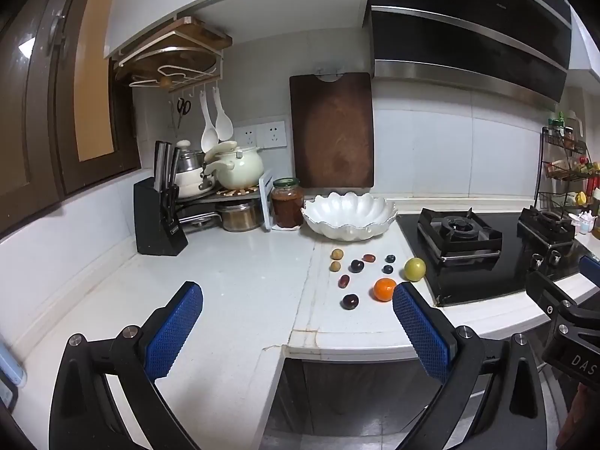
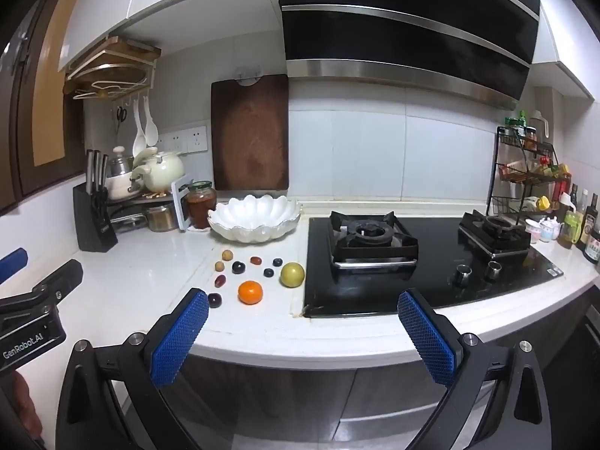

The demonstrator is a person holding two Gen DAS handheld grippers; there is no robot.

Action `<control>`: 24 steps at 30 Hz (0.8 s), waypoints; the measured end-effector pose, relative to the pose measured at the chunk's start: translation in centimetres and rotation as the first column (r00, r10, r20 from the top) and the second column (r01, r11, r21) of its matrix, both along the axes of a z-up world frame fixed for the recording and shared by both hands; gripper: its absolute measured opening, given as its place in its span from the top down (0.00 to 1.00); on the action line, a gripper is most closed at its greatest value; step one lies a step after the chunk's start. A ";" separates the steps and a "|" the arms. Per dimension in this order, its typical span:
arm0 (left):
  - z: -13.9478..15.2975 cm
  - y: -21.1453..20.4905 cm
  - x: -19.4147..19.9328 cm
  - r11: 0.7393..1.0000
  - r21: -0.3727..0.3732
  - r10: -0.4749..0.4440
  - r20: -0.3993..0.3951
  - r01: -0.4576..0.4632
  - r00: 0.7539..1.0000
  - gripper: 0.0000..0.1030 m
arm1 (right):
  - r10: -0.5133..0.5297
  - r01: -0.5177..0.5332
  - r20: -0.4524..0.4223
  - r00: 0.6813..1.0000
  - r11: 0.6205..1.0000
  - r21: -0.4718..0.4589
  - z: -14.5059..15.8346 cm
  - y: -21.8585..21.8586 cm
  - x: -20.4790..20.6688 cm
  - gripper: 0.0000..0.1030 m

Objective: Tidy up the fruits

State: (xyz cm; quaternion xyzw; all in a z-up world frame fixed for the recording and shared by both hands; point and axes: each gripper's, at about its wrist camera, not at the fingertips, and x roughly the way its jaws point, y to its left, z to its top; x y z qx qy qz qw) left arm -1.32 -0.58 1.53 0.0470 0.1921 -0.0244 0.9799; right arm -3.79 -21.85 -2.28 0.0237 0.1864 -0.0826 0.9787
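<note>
- left gripper (image 1: 296, 322) and right gripper (image 2: 303, 328) both spread wide, nothing in them
- fruits loose on the counter (image 2: 150, 262); orange (image 2: 250, 292), green fruit (image 2: 292, 273); shell bowl (image 2: 255, 217) just behind

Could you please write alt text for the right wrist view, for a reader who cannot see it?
Open, empty right tongs hover before a white counter where an orange, a green fruit and small dark and tan fruits lie loose in front of an empty white shell-shaped bowl. A black gas stove sits to the right.

Left gripper (image 1: 298, 332) and right gripper (image 2: 303, 337) agape, empty
</note>
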 end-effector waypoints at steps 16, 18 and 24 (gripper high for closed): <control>0.2 -0.3 -0.7 1.000 0.000 -0.004 0.021 0.004 1.000 0.00 | 0.000 0.000 0.025 1.000 1.000 -0.004 0.2 -0.2 -0.5 0.01; 0.2 -0.2 -0.9 1.000 -0.001 -0.004 0.024 0.004 1.000 0.00 | 0.000 0.000 0.028 1.000 1.000 -0.003 0.2 -0.2 -0.5 0.01; 0.4 -0.1 -1.1 1.000 -0.010 -0.006 0.027 0.006 1.000 0.00 | -0.001 0.001 0.035 0.999 1.000 -0.003 0.3 -0.3 -0.7 0.01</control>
